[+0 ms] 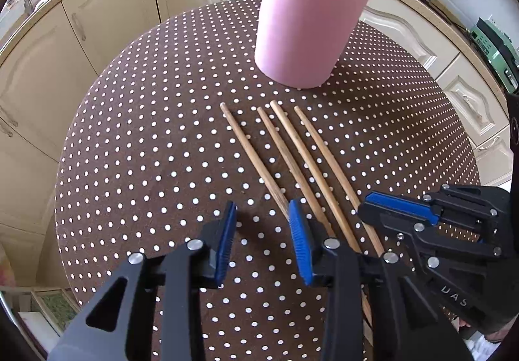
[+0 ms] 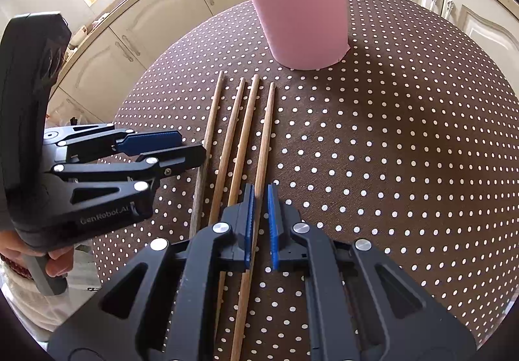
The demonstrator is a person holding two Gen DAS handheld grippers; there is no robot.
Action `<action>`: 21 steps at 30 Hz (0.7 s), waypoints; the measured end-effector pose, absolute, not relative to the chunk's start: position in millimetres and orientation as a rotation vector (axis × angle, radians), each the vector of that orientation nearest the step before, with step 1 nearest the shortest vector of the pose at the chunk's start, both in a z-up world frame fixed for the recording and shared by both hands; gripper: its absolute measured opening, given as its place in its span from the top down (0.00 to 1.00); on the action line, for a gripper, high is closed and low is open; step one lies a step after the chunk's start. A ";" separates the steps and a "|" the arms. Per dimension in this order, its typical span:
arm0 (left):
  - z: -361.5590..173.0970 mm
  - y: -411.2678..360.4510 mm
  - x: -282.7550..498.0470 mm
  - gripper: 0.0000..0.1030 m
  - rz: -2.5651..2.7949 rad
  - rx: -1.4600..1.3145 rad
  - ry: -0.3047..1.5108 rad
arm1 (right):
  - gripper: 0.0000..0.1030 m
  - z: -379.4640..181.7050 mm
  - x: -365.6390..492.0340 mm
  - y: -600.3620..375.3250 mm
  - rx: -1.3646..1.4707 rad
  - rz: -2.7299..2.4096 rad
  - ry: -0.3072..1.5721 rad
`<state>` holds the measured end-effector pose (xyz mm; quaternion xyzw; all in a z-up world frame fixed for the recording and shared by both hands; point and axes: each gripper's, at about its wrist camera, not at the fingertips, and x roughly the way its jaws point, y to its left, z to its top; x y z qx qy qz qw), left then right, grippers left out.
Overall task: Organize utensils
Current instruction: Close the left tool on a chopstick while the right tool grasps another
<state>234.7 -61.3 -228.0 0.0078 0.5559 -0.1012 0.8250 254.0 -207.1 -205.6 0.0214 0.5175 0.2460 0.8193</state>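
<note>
Several wooden chopsticks (image 1: 292,153) lie side by side on the round brown polka-dot table (image 1: 146,150), just before a pink holder (image 1: 308,26) that has more chopsticks standing in it. In the right wrist view the same chopsticks (image 2: 240,133) run toward the holder (image 2: 298,4). My left gripper (image 1: 262,215) is open and empty, just left of the chopsticks' near ends. My right gripper (image 2: 259,195) is low over the table, its jaws narrowly open around the rightmost chopstick (image 2: 264,146), not clamped on it. Each gripper shows in the other's view, the left (image 2: 181,146) and the right (image 1: 366,208).
Cream kitchen cabinets (image 1: 97,36) and a countertop curve around behind the table. A green appliance (image 1: 493,46) stands on the counter at the right. The table edge drops off on the left and near sides.
</note>
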 end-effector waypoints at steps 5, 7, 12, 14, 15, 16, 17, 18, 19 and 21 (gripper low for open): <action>-228.3 -52.8 245.1 0.67 -0.193 -0.015 1.227 | 0.91 -206.4 256.1 -206.3 0.063 0.528 1.105; -227.8 -56.3 243.6 0.67 -0.203 -0.001 1.222 | 0.91 -206.1 256.6 -207.5 0.064 0.531 1.105; -226.5 -61.6 240.0 0.68 -0.190 0.021 1.205 | 0.91 -203.1 256.5 -209.0 0.057 0.531 1.103; -225.8 -66.1 239.2 0.71 -0.201 0.044 1.197 | 0.91 -202.0 256.2 -209.1 0.050 0.530 1.104; -227.3 -71.7 235.8 0.72 -0.206 0.065 1.191 | 0.91 -201.8 256.4 -209.2 0.048 0.528 1.106; -229.0 -75.5 233.8 0.74 -0.206 0.078 1.197 | 0.91 -201.3 256.6 -209.1 0.046 0.528 1.108; -229.1 -77.8 234.1 0.82 -0.191 0.110 1.188 | 0.91 -201.1 257.2 -208.1 0.042 0.527 1.112; -229.2 -77.7 234.9 0.86 -0.182 0.125 1.184 | 0.91 -201.3 257.9 -207.7 0.035 0.522 1.116; -229.5 -77.7 235.6 0.87 -0.189 0.125 1.185 | 0.91 -201.3 258.6 -206.8 0.032 0.519 1.118; -229.6 -73.7 238.3 0.92 -0.204 0.117 1.189 | 0.91 -202.9 260.2 -205.3 0.022 0.518 1.130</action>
